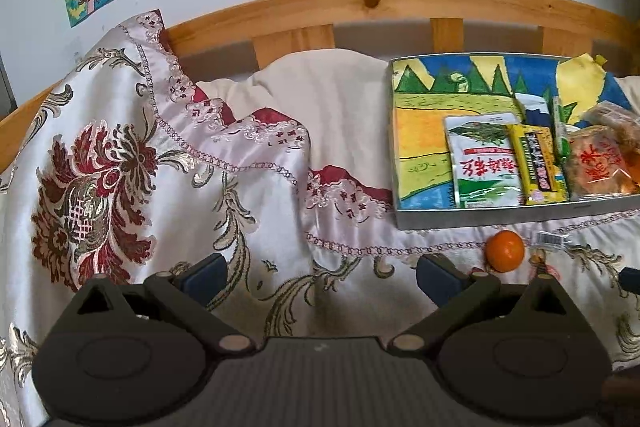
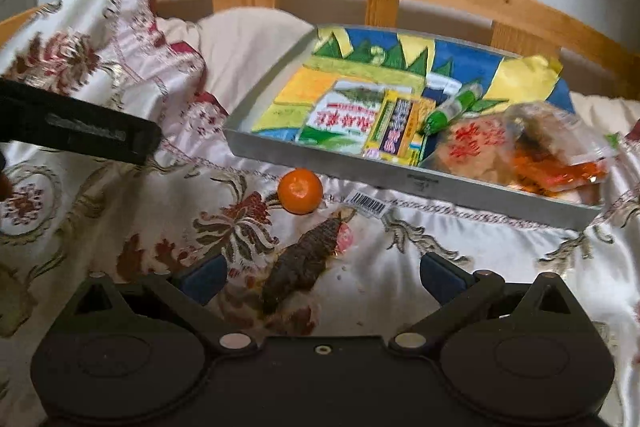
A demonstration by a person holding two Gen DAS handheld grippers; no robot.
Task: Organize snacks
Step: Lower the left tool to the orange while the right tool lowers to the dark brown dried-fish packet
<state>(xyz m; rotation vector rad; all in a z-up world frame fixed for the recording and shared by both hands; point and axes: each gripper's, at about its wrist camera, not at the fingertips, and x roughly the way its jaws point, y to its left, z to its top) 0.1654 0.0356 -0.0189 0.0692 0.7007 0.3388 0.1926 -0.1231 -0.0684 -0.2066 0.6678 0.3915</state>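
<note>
Your left gripper [image 1: 320, 279] hangs wide over the bedspread [image 1: 132, 163], nothing between its blue pads [image 1: 204, 277]. Your right gripper [image 2: 322, 277] is also spread wide; a brown packet [image 2: 304, 263] in clear wrap lies on the bedspread [image 2: 460, 267] between its pads [image 2: 442, 277], not gripped, long axis running from 7 to 1 o'clock.

In the right wrist view an orange [image 2: 301, 191] sits on the bedspread just beyond the packet's far tip, near the tray's front wall. A barcode label [image 2: 368, 203] lies at 3 o'clock of the orange. In the left wrist view the orange [image 1: 505, 251] shows at 3 o'clock of the gripper, just off the right pad.

The grey tray [image 2: 400, 173] rests on the bed at 1 o'clock, lined with a painted sheet. Inside, left to right: green-white pouch [image 2: 340, 119], yellow pack [image 2: 396, 127], green tube [image 2: 452, 109] tilted, red-print bags [image 2: 520, 151] piled at the right end. The same tray [image 1: 500, 217] sits at 2 o'clock in the left wrist view.

Part of your left gripper's dark body [image 2: 80, 131] enters the right wrist view at 9 o'clock. A wooden bed rail [image 1: 380, 1] runs behind.
</note>
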